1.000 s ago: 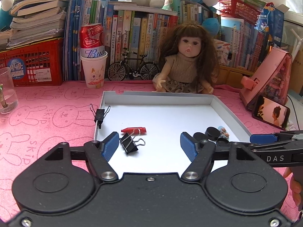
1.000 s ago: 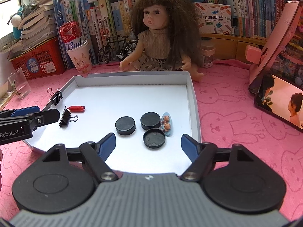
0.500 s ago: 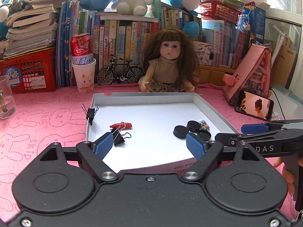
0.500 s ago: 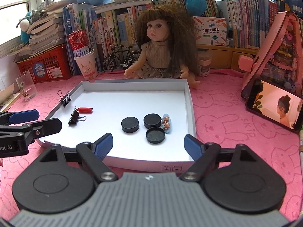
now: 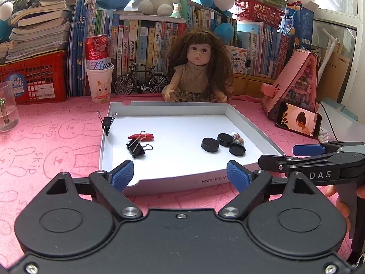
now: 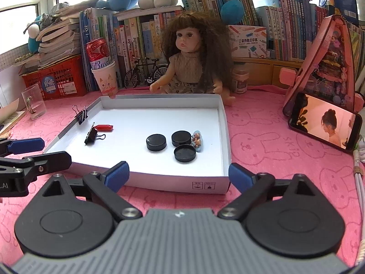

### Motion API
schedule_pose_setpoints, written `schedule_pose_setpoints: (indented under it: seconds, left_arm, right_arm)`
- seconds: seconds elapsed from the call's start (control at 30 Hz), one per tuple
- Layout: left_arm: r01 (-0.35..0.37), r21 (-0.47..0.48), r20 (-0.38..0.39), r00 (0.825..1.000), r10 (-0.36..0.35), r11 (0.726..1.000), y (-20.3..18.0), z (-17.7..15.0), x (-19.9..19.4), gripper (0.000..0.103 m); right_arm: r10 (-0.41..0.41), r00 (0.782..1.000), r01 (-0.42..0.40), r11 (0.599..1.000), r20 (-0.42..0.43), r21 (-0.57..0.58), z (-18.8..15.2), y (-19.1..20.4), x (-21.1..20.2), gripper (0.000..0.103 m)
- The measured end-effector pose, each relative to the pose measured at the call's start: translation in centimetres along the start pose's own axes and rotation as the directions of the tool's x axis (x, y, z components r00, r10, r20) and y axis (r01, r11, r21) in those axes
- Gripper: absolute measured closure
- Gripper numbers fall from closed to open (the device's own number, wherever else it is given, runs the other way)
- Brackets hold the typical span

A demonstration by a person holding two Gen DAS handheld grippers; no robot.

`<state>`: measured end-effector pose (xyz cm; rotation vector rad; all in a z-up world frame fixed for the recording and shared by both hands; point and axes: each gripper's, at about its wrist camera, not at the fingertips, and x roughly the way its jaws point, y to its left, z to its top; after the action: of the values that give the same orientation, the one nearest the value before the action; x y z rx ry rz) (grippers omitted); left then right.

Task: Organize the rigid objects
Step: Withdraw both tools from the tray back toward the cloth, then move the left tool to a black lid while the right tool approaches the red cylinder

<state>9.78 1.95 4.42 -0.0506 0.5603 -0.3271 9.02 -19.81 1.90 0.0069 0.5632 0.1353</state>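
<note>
A shallow white box lid (image 5: 182,111) (image 6: 224,141) lies on the pink cloth. In it are a black binder clip (image 5: 136,148) (image 6: 92,135), a small red object (image 5: 146,136) (image 6: 104,127), three black round caps (image 5: 209,145) (image 6: 156,142) and a small figure charm (image 5: 237,137) (image 6: 198,142). A second binder clip (image 5: 106,122) (image 6: 81,116) is clamped on the lid's left wall. My left gripper (image 5: 180,175) and right gripper (image 6: 179,175) are both open and empty, at the lid's near edge.
A doll (image 5: 200,68) sits behind the lid. A paper cup with a red can (image 5: 99,84), a toy bicycle (image 5: 141,82) and books stand at the back. A glass mug (image 5: 6,105) is at left, a phone (image 5: 297,119) and pink case at right.
Both grippers have drawn back from above the lid toward its near edge, staying open. The objects in the lid have not moved.
</note>
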Motion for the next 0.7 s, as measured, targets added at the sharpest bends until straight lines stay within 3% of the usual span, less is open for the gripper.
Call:
schedule_pose_setpoints:
  seconds: [0.53, 0.7]
  left_arm:
    - [-0.005, 0.015, -0.020, 1.000, 0.006, 1.000, -0.3, -2.7, -2.1, 0.008]
    - [-0.034, -0.004, -0.009, 0.999, 0.034, 0.999, -0.1, -3.7, -3.0, 0.008]
  right_arm:
    - [-0.049, 0.999, 0.050, 0.998, 0.022, -0.031, -3.6, -0.1, -1.9, 0.000]
    - [-0.031, 0.997, 0.035, 0.998, 0.075, -0.055, -4.9, 0.1, -3.0, 0.000]
